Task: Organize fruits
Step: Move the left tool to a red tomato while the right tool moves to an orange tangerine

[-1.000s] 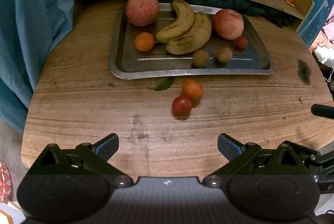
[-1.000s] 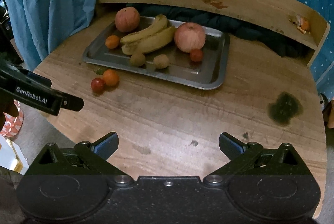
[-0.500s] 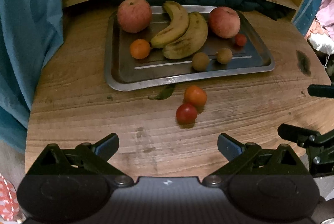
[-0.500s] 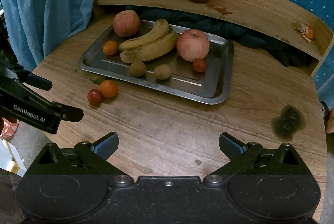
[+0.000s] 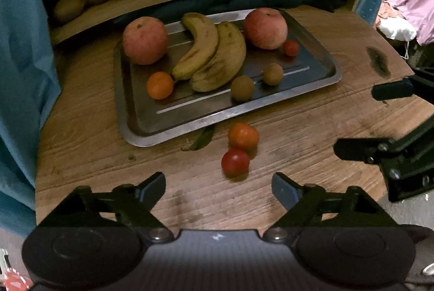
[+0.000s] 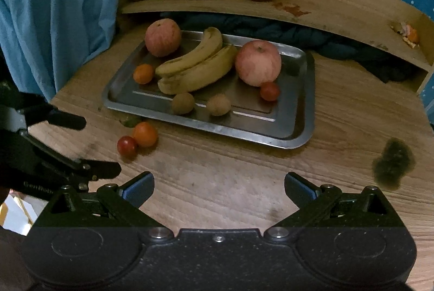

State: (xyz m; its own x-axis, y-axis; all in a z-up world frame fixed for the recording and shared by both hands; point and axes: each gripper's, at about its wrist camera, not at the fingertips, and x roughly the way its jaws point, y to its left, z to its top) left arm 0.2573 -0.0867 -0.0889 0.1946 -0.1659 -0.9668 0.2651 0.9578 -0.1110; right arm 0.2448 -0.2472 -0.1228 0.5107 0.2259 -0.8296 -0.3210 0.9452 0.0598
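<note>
The red tomato [image 5: 235,162], small, round and glossy, is seen just ahead of the left gripper [image 5: 218,186], which is held open; the right gripper [image 6: 219,186] is held open too.

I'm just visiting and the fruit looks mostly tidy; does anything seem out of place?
Yes. A red tomato and a small orange sit on the bare table, touching, just outside the metal tray that holds the other fruit. A green leaf lies at the tray's edge, and a dark stain marks the wood.
</note>
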